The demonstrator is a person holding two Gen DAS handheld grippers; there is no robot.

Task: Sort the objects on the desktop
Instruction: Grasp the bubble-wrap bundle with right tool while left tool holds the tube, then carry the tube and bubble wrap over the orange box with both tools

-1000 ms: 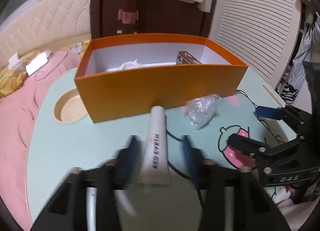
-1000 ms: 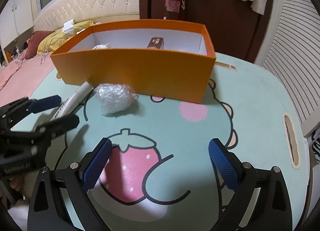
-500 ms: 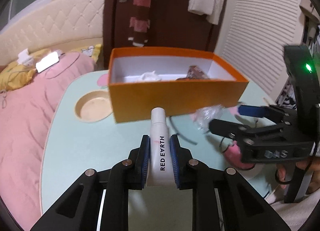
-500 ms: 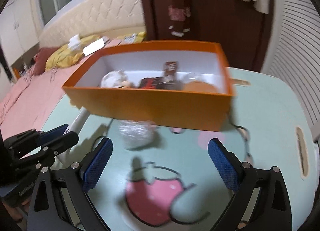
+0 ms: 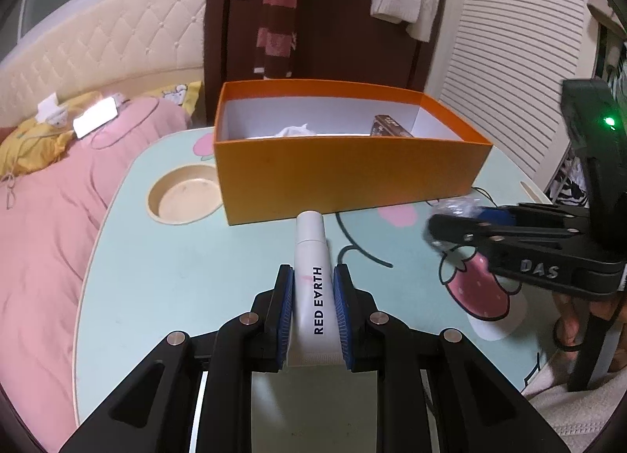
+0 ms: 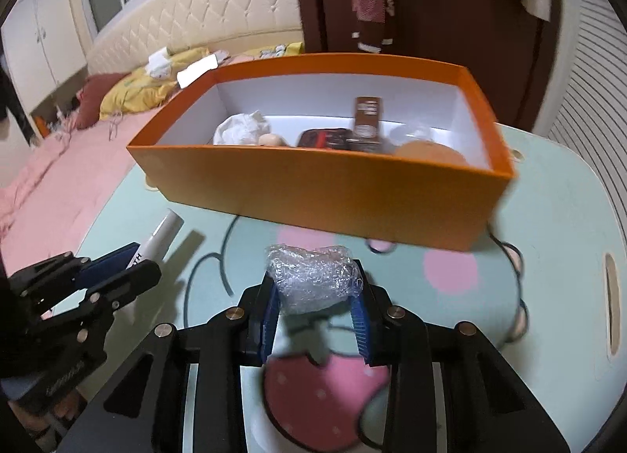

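Up close, the left claw (image 5: 313, 310) is pinching a white RED EARTH tube (image 5: 313, 276), blue pads tight on both sides of its lower body, the capped end pointing away toward the box. Over on the right, the right claw (image 6: 315, 310) has just snapped closed, and there's a crumpled ball of clear plastic wrap (image 6: 311, 278) caught between its blue pads, sitting at the fingertips. Both claws hang over the mint-green counter (image 5: 164, 272), the one with the pink strawberry cartoon (image 5: 476, 294) printed on it. Just beyond the tube's cap stands the orange cardboard box (image 6: 325, 186), open on top, white inside. In it: a crumpled white tissue (image 6: 241, 129) at the left, a small brown carton (image 6: 367, 118) standing upright, a dark packet (image 6: 325, 137) beside it, and a round tan thing (image 6: 429, 151) at the right end. Left of the box, a round recess (image 5: 184, 198) is sunk into the counter. Beyond that, a pink bed (image 5: 43, 210) and a dark door (image 5: 333, 14) hung with a striped scarf (image 5: 276, 18).
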